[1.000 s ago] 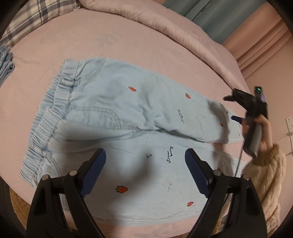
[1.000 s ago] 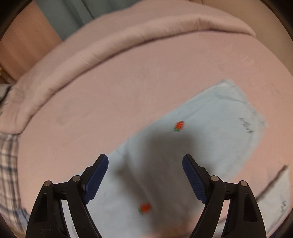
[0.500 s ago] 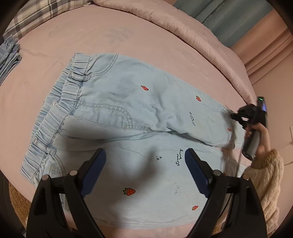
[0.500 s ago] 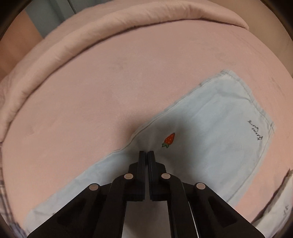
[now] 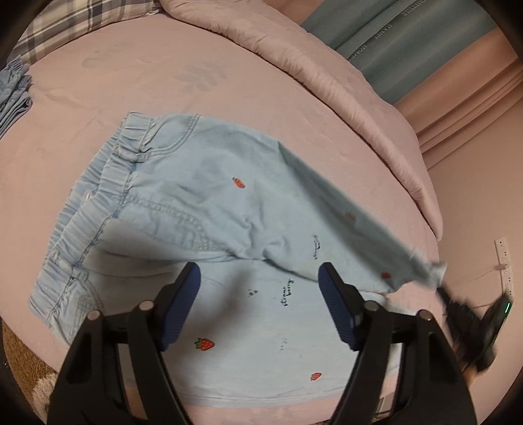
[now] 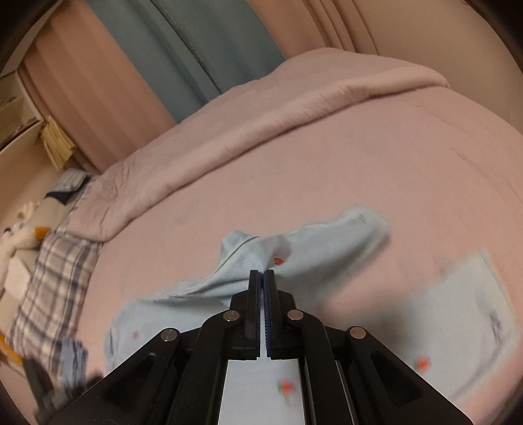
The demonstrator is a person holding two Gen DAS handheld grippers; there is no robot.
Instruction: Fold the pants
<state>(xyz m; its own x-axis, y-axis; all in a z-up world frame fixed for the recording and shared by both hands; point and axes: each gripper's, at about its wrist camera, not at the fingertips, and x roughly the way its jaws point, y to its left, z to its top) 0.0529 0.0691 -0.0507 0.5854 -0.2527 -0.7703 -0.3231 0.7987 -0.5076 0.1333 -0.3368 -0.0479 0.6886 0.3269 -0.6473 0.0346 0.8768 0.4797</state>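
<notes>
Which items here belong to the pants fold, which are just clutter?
In play: light blue pants, far leg lifted by the right tool; left tool closing above the near leg, nothing held.
Lying about: plaid pillow, pink duvet, folded denim.

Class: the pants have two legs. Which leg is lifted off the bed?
The far leg, pinched at its cuff by the right tool; the near leg lies flat.

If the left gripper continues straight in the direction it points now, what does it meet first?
Most likely the near leg of the pants, flat on the bed. The left gripper points down at it, jaws closing with nothing between them. Depth is unclear.
</notes>
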